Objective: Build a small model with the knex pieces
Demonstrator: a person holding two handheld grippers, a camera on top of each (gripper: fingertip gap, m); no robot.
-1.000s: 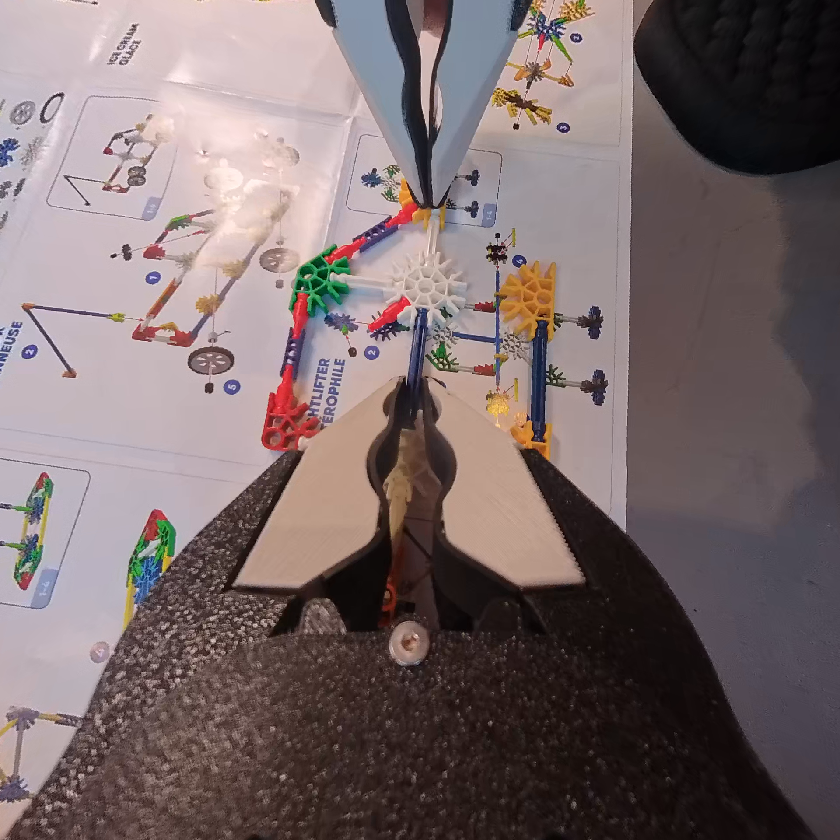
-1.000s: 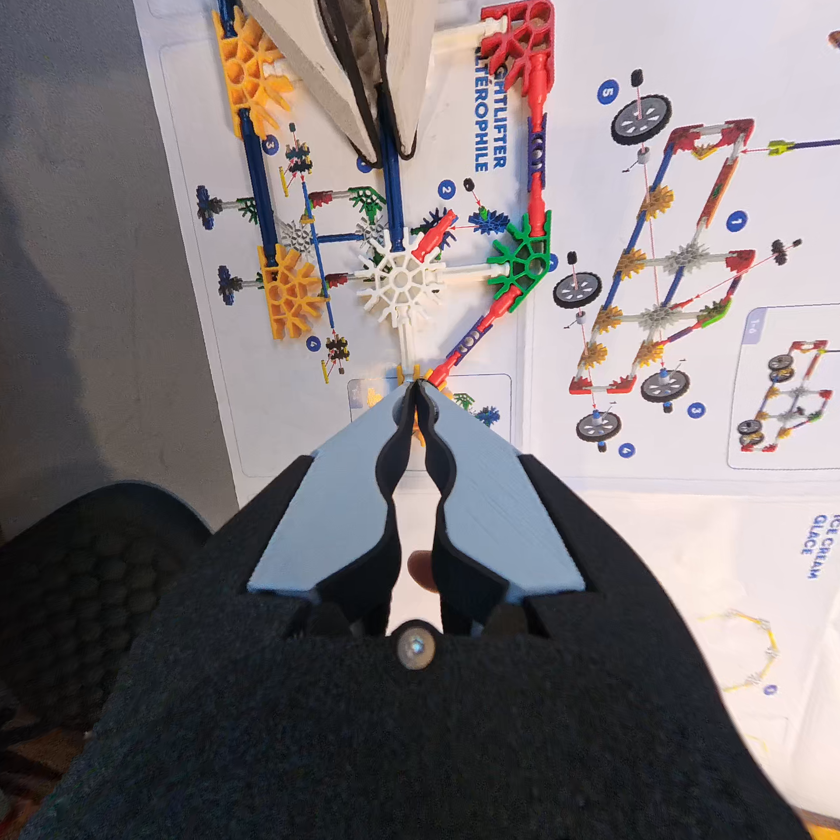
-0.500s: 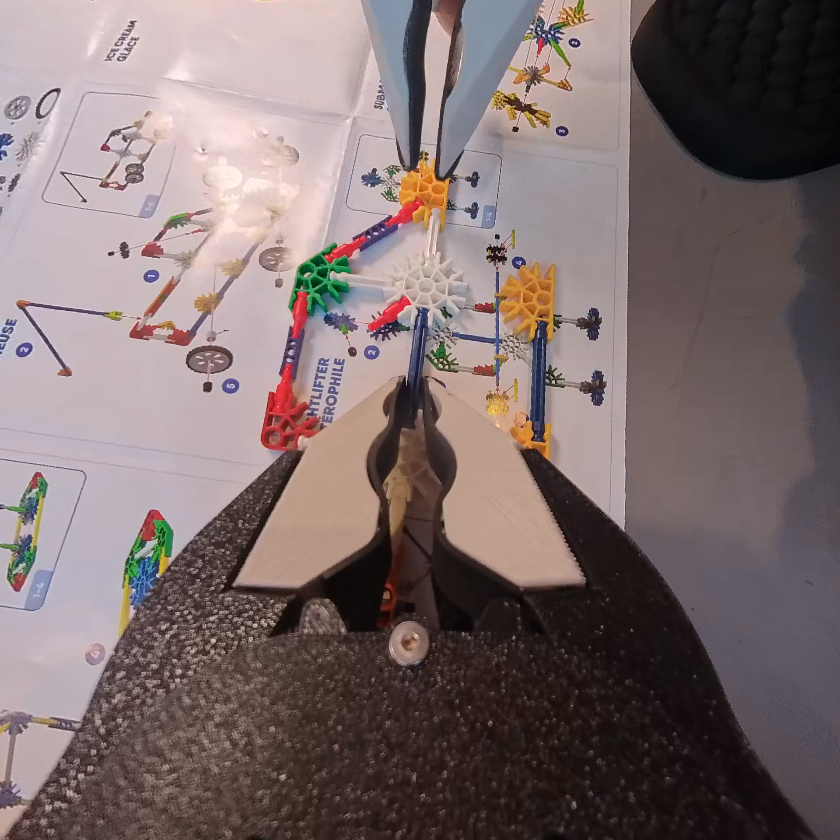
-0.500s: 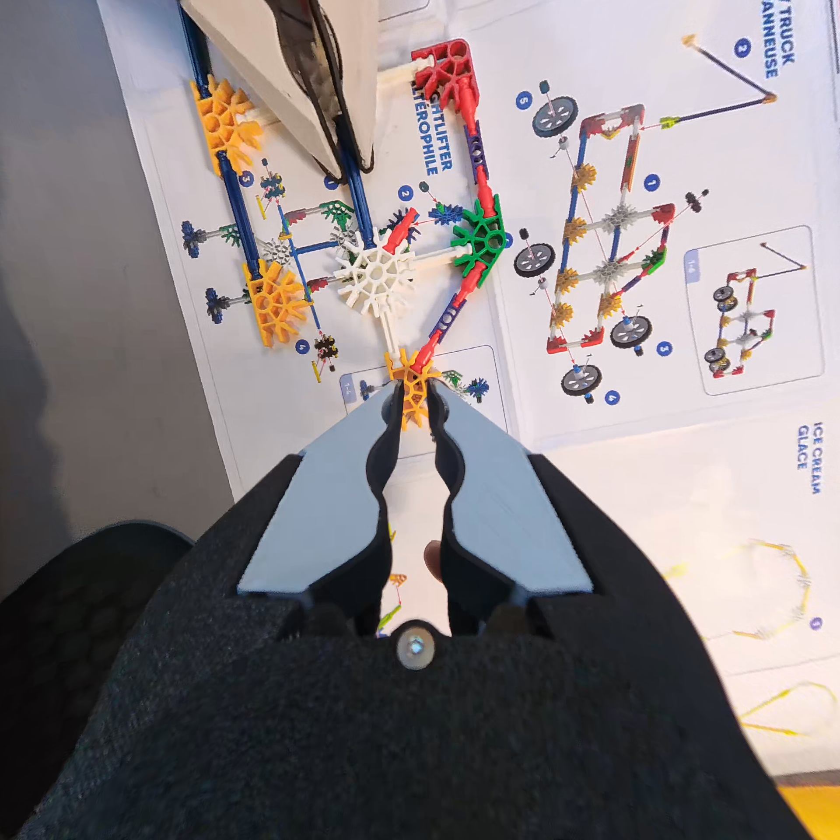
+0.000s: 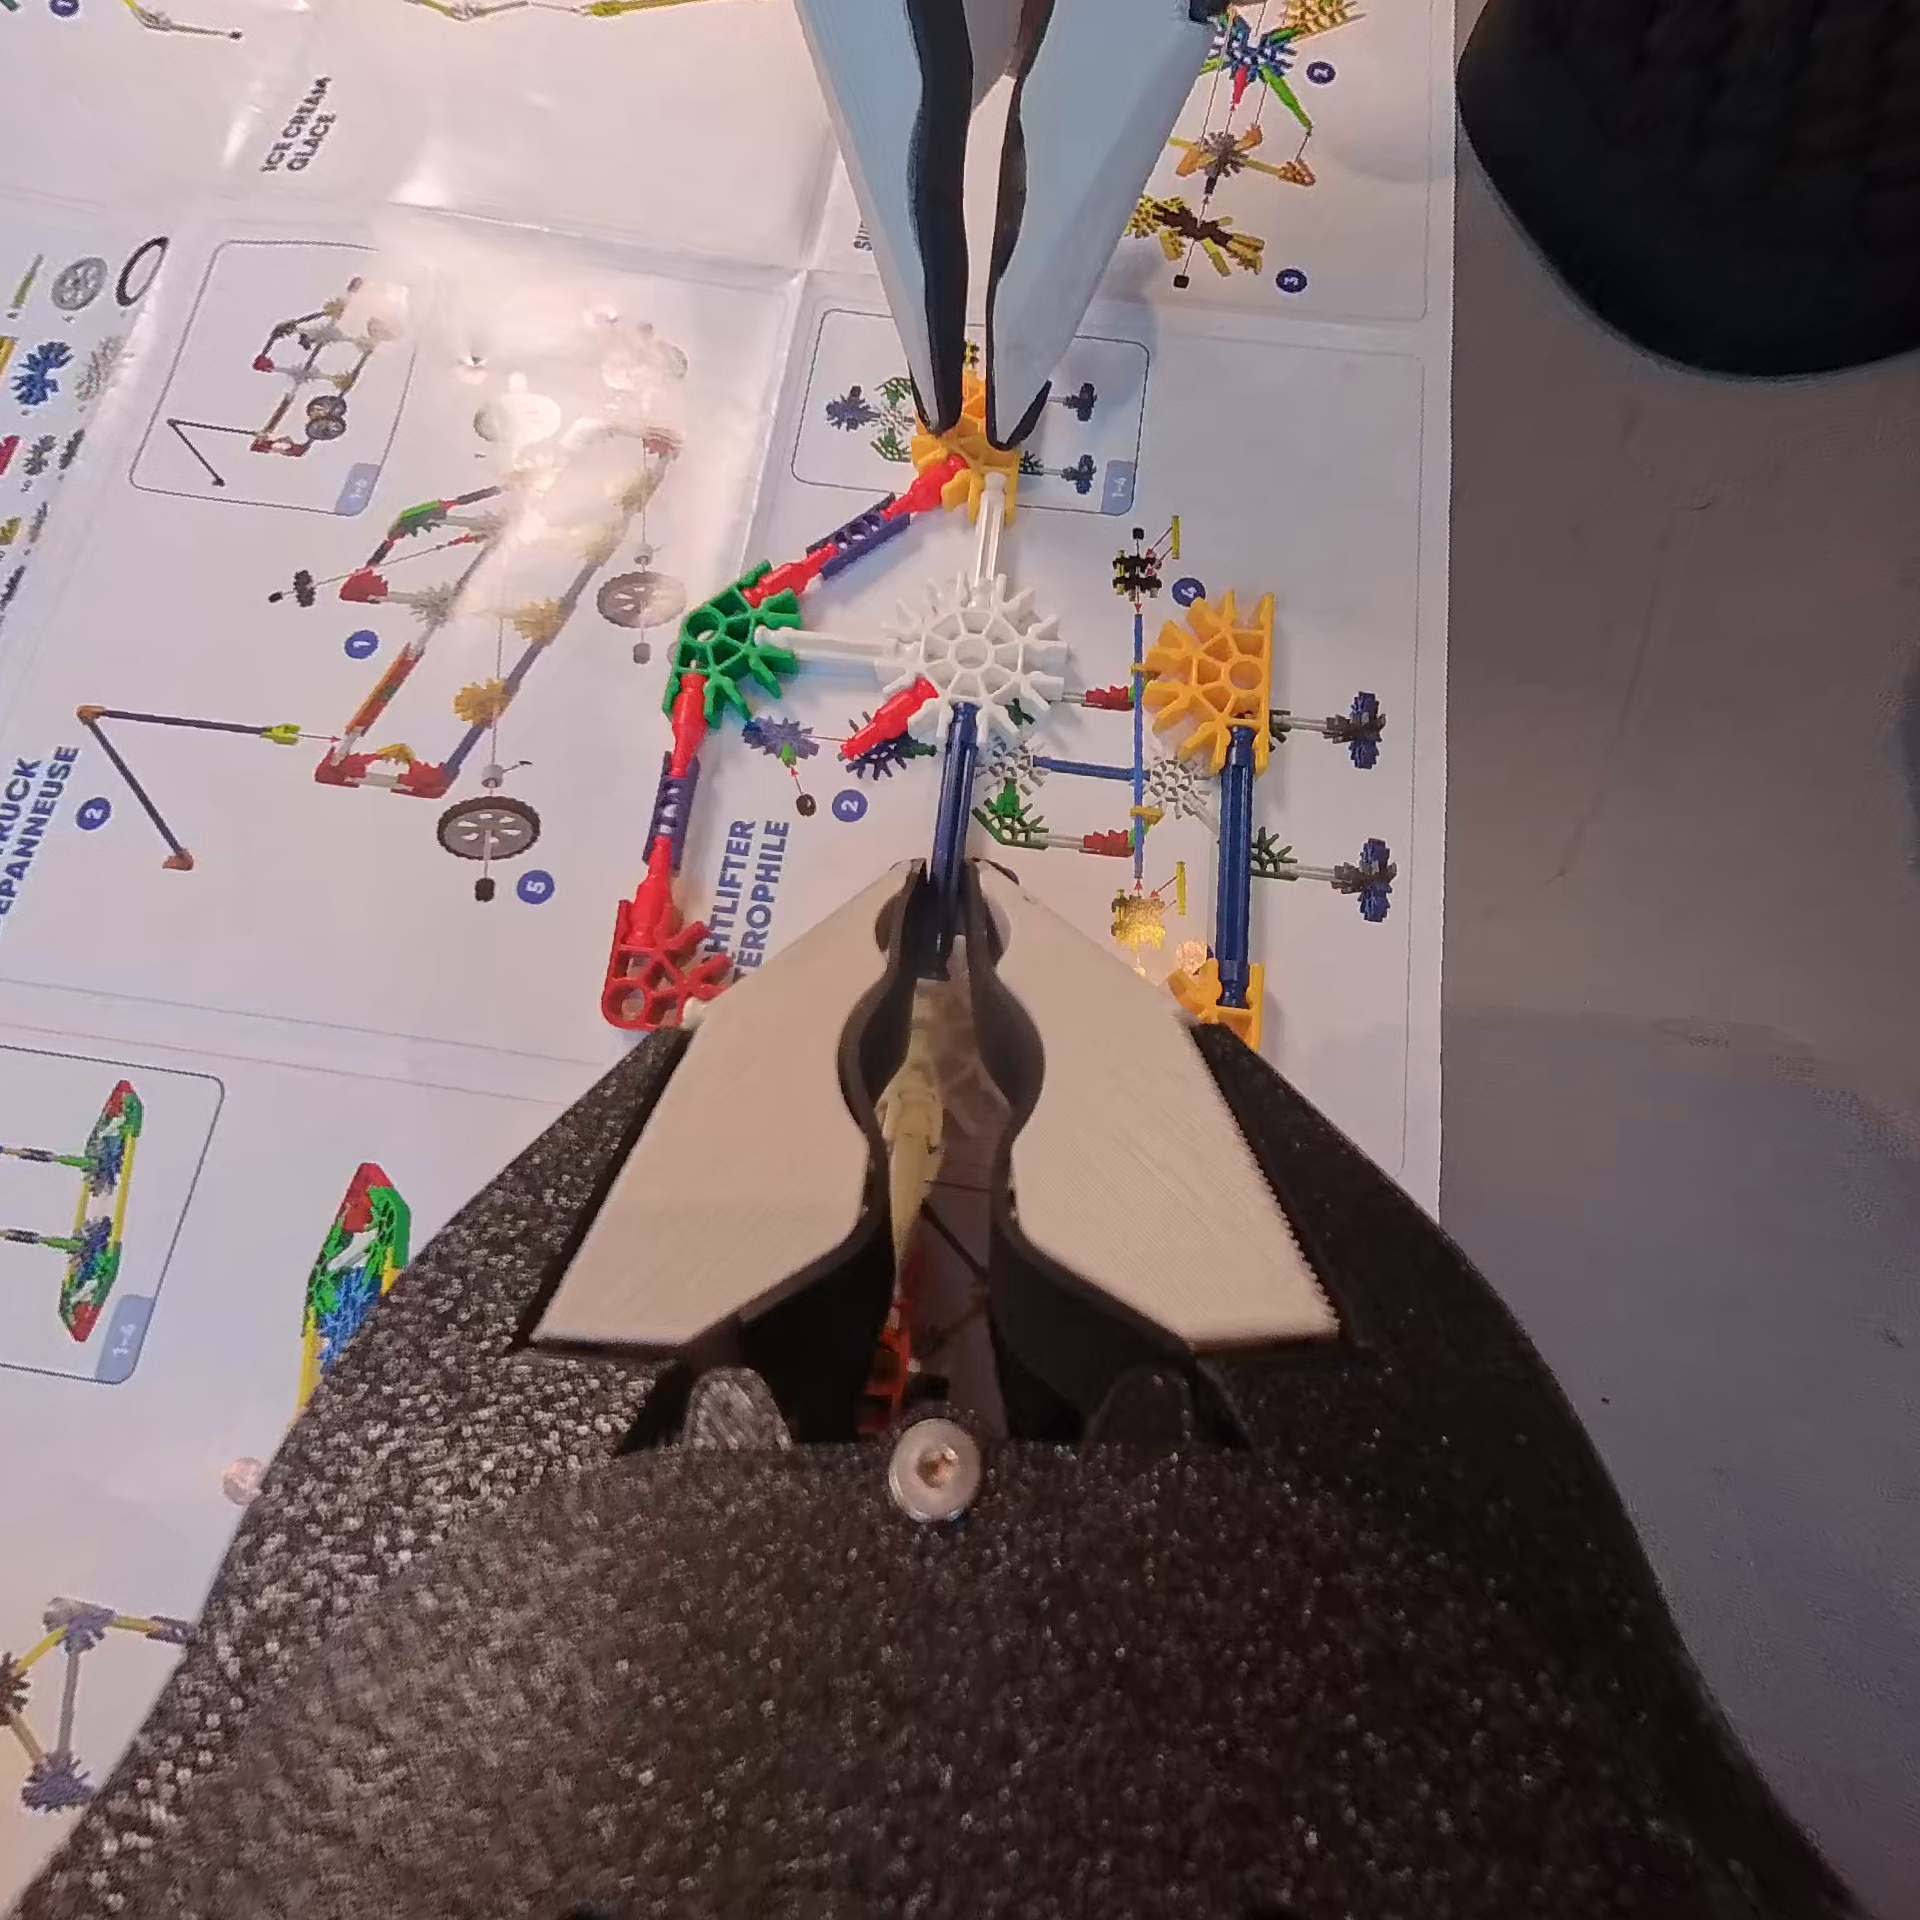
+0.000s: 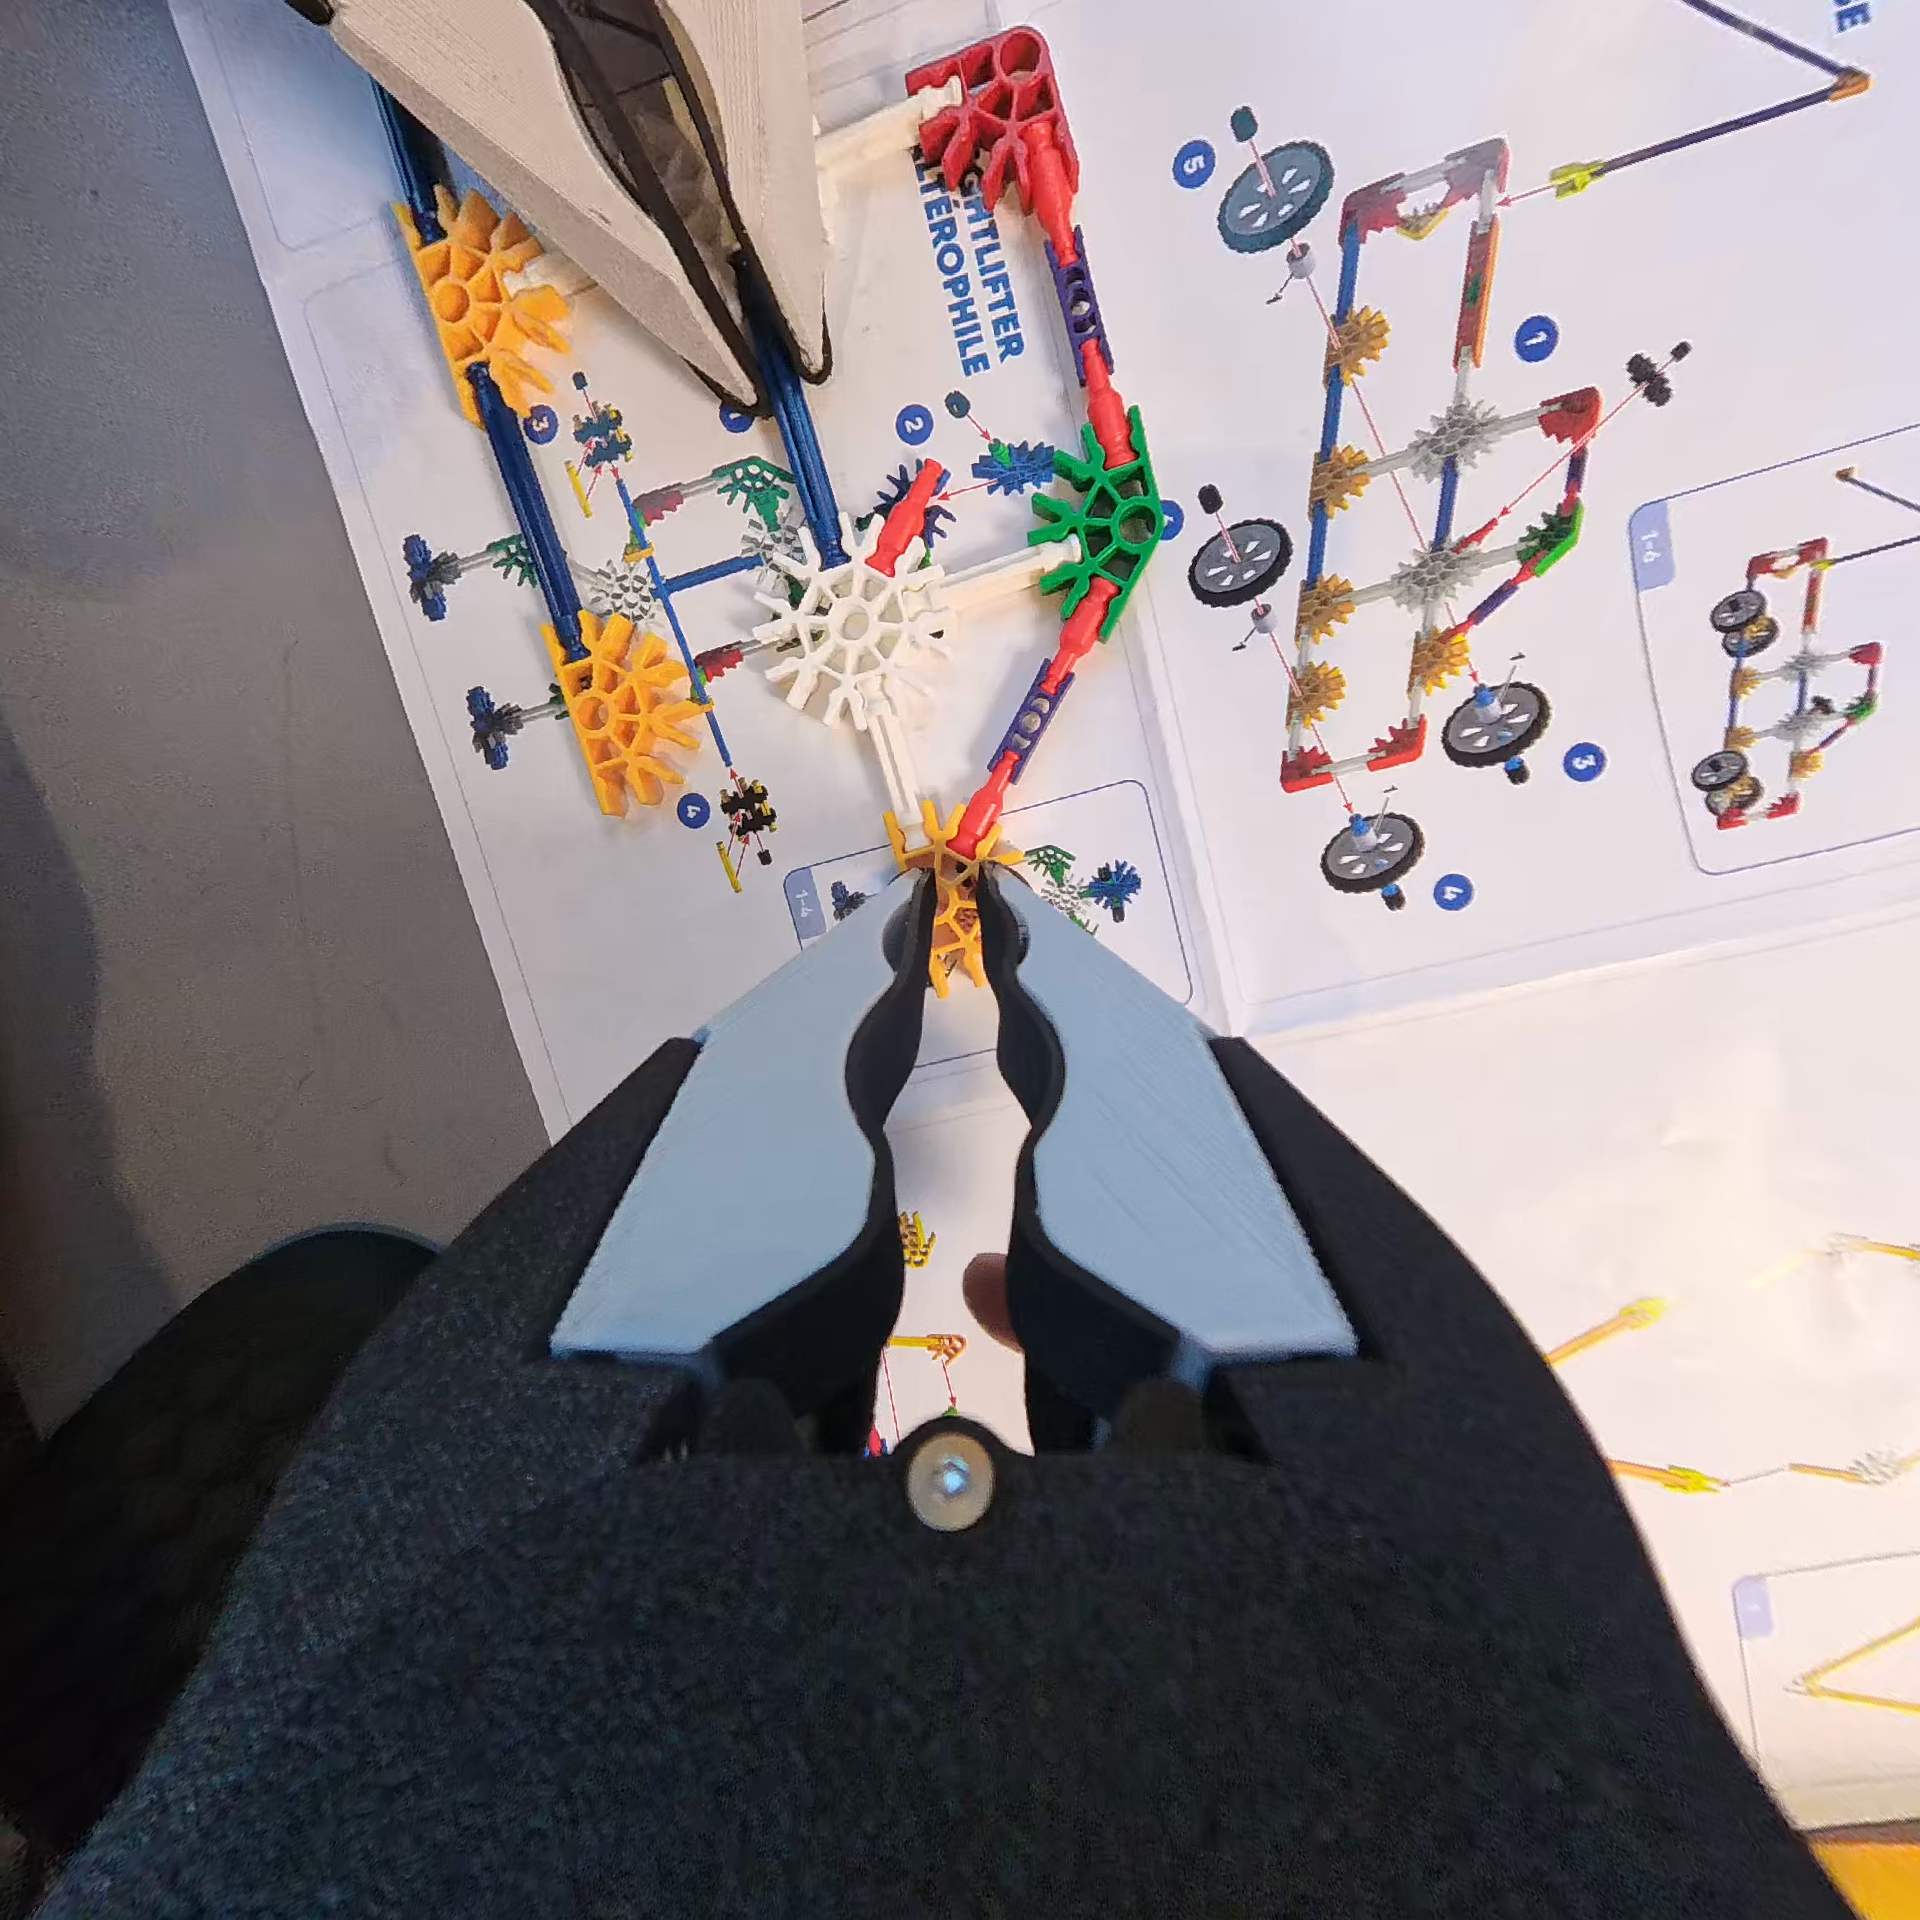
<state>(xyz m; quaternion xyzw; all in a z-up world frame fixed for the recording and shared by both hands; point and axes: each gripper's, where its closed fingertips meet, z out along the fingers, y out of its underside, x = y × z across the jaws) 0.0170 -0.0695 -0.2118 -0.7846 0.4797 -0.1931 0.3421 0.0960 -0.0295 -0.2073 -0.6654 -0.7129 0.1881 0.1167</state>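
Note:
A flat toy rod-and-connector model lies on a printed instruction sheet (image 5: 416, 935). Its white snowflake connector (image 5: 971, 655) joins a green connector (image 5: 727, 655), a red corner connector (image 5: 655, 977) and a blue rod (image 5: 956, 790). My left gripper (image 5: 943, 883), with beige fingers, is shut on the near end of that blue rod. My right gripper (image 6: 948, 894), with light blue fingers, is shut on the small orange connector (image 6: 951, 920) at the model's far tip. The two grippers face each other across the white connector (image 6: 857, 623). Each also shows in the other's view, the right (image 5: 977, 416) and the left (image 6: 784, 384).
Two larger orange connectors (image 5: 1216, 675) joined by a second blue rod (image 5: 1234, 862) lie beside the model near the sheet's edge. Bare grey table (image 5: 1662, 935) runs along that side. A dark rounded object (image 5: 1714, 156) sits at the corner, also in the right wrist view (image 6: 208, 1403). My hands' fingertips stand some 10 cm from each other.
My right gripper opened and drew back from the orange connector, then moved forward and closed around it further in. My left gripper kept its hold on the blue rod.

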